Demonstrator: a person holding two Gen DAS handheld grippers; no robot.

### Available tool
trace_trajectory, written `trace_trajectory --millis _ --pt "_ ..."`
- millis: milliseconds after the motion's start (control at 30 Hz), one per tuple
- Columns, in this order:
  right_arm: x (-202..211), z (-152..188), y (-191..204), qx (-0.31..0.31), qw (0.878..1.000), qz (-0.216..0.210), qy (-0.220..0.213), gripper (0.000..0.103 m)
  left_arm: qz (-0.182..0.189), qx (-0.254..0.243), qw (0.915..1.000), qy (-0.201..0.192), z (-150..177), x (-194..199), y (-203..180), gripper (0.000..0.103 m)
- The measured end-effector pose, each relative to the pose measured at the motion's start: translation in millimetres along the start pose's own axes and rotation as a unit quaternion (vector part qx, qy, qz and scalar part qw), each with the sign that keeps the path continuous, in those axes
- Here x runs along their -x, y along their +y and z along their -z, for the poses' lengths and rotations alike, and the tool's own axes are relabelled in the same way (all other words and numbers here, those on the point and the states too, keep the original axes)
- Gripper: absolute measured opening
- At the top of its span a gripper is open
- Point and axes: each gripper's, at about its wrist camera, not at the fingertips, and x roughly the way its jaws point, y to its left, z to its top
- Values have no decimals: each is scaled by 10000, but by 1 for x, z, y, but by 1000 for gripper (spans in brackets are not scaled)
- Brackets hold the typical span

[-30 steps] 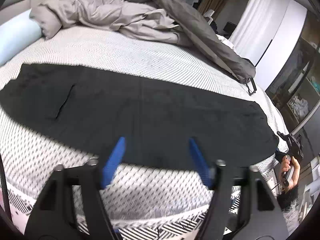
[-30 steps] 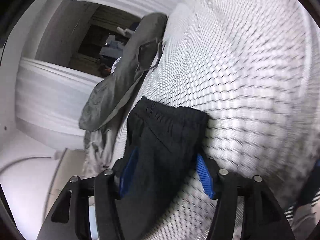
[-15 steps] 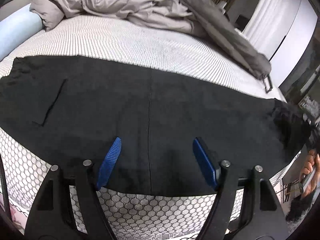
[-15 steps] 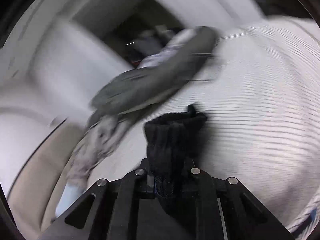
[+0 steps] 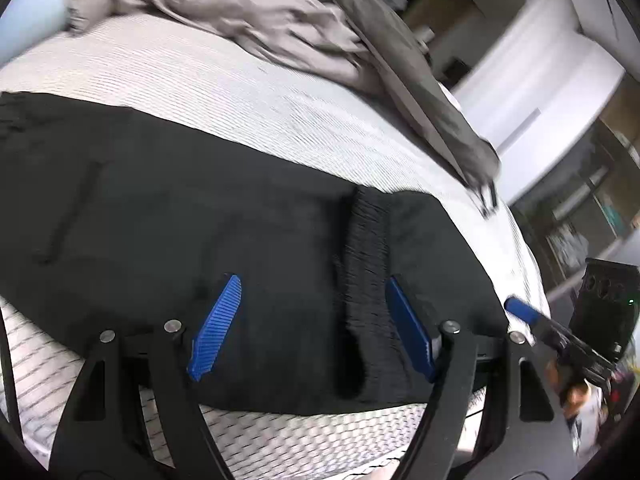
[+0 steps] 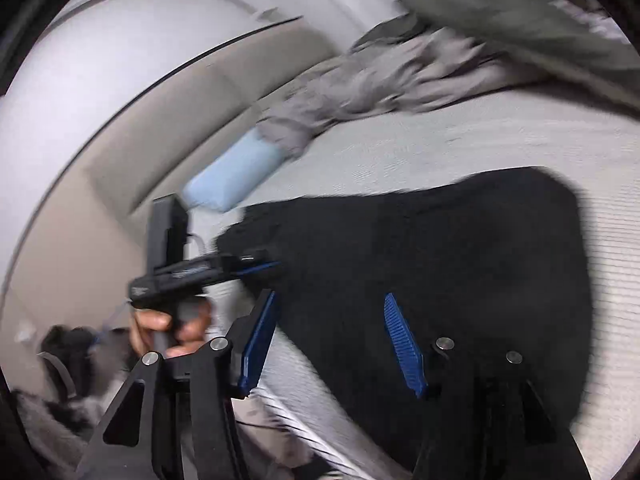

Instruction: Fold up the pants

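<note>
Black pants (image 5: 168, 216) lie across the patterned bed (image 5: 240, 88), folded over on themselves. Their ribbed cuff (image 5: 366, 272) rests on top, near the middle. My left gripper (image 5: 312, 332) hovers open just above the near edge of the pants, the cuff close to its right pad. In the right wrist view the doubled pants (image 6: 440, 248) lie below my right gripper (image 6: 332, 344). Its jaws are opening, with no cloth pinched between the pads. One blue fingertip (image 5: 520, 310) of the right gripper shows at the right of the left wrist view.
A crumpled grey duvet (image 5: 248, 12) covers the far side of the bed. A light blue pillow (image 6: 236, 172) lies by the beige headboard (image 6: 132, 152). The bed's near edge (image 5: 304, 436) runs under my left gripper. A hand (image 6: 172, 324) holds the left gripper's handle.
My right gripper shut on the cuff end, swung it across onto the rest of the pants and let go. The pants now lie doubled. My left gripper moved closer over them.
</note>
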Motion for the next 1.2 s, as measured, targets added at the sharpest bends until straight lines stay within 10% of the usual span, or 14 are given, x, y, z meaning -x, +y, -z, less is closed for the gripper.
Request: trace_trajectory --millis 100,367,500,633,833,900,1067,1200 --pt "34 26 -32 -149 9942 1053 -147 58 389 -159 9966 710 -6 -36 -15 64" --pt "18 62 -96 -641 9890 1307 250 57 696 70 9844 1616 -24 -97 -25 55" --pt "3 57 -90 -580 9888 1351 241 58 754 434 9865 1384 -31 -104 -18 17" --pt "-14 41 -87 -649 9890 1314 182 58 577 99 9962 650 -35 -77 -29 8" --pt "-21 22 -71 -637 9924 1049 -27 58 377 248 9990 -55 -52 -28 -5 5" --pt "-20 21 -68 -635 9931 981 -9 58 -310 173 9994 -46 -57 -27 15 6" --pt "-16 30 -78 -963 9899 1018 214 58 -656 342 9970 241 -51 -26 39 24" --pt "3 48 -88 -1611 9865 190 241 58 -857 -50 9961 -193 -48 9 19 39"
